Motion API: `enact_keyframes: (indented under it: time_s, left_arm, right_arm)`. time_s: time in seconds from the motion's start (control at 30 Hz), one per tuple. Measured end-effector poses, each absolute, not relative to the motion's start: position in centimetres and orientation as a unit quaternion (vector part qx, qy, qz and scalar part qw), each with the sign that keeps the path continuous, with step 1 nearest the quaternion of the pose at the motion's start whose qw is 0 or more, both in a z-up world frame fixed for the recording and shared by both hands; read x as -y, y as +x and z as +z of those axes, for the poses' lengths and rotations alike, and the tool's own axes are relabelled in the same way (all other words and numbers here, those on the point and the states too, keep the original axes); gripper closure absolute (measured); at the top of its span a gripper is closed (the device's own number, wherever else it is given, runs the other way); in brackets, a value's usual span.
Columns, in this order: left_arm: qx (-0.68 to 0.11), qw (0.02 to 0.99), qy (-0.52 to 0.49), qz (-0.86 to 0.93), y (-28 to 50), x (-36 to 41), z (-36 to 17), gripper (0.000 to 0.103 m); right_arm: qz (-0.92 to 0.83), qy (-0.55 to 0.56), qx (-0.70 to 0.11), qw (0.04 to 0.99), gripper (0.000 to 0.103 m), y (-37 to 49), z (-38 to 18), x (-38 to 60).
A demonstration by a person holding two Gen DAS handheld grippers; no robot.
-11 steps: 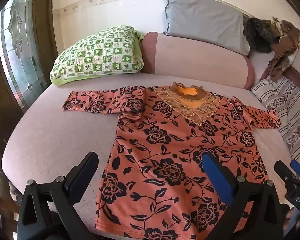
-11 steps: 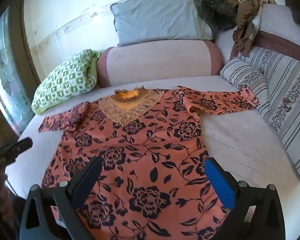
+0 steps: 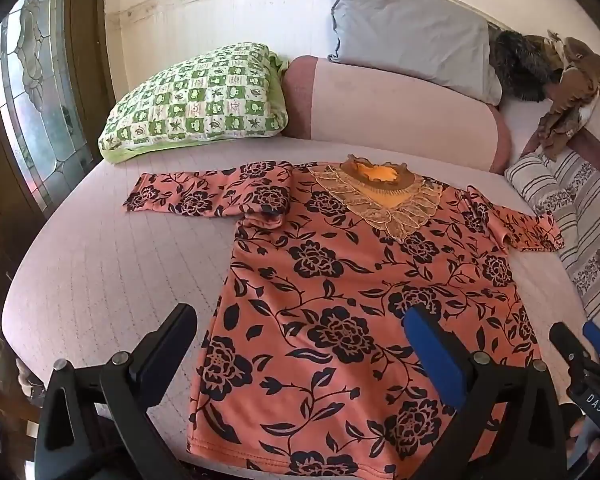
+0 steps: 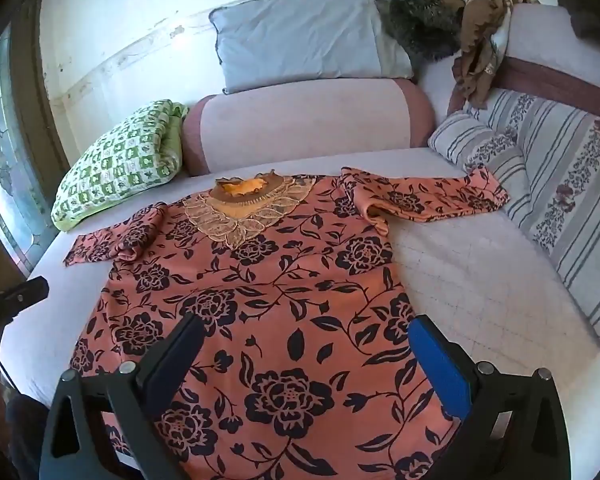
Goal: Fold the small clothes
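Across the middle of the bed (image 3: 100, 280) your orange floral top (image 3: 340, 300) lies flat and face up, hem toward the near edge, neck toward the bolster (image 3: 400, 112) at the far edge. Your own grippers cut off parts of its hem in both views, so you cannot tell how the bottom corners lie. Its lace collar (image 3: 384, 196) sits at the neckline, and both sleeves run out sideways, each bunched where it meets the shoulder; the fold there hides the seam. Your left gripper (image 3: 300, 352) hovers over the hem's left portion with jaws wide apart and nothing between them, one finger over bare bedcover, the other over cloth. Your right gripper (image 4: 304, 360) is pitched downward over the hem's right portion, jaws likewise spread and empty; whether the fingers touch the fabric cannot be made out. Each gripper shows only as a sliver at the other view's edge. Beyond the top, a green checked pillow (image 3: 200, 100) rests at the far left corner, a grey pillow (image 3: 412, 32) leans above the bolster, striped cushions (image 4: 540, 184) line the right edge, and a brown heap of cloth (image 4: 480, 20) at the far right corner is too crumpled to identify.
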State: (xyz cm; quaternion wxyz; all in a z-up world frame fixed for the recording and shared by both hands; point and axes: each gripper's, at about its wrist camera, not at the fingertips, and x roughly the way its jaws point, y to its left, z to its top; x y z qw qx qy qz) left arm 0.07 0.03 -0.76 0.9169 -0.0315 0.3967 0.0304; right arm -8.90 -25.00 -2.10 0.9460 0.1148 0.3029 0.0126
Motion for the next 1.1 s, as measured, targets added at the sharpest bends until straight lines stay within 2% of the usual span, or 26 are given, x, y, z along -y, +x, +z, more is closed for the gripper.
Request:
enact_keyframes:
  time_s: [1.1]
  left_arm:
    - [-0.394,0.918,-0.037,0.029,-0.3,-1.0,-1.1,0.000]
  right_arm:
    - [0.029,0.087,-0.284,0.954,0.000,-8.5,0.4,23.5]
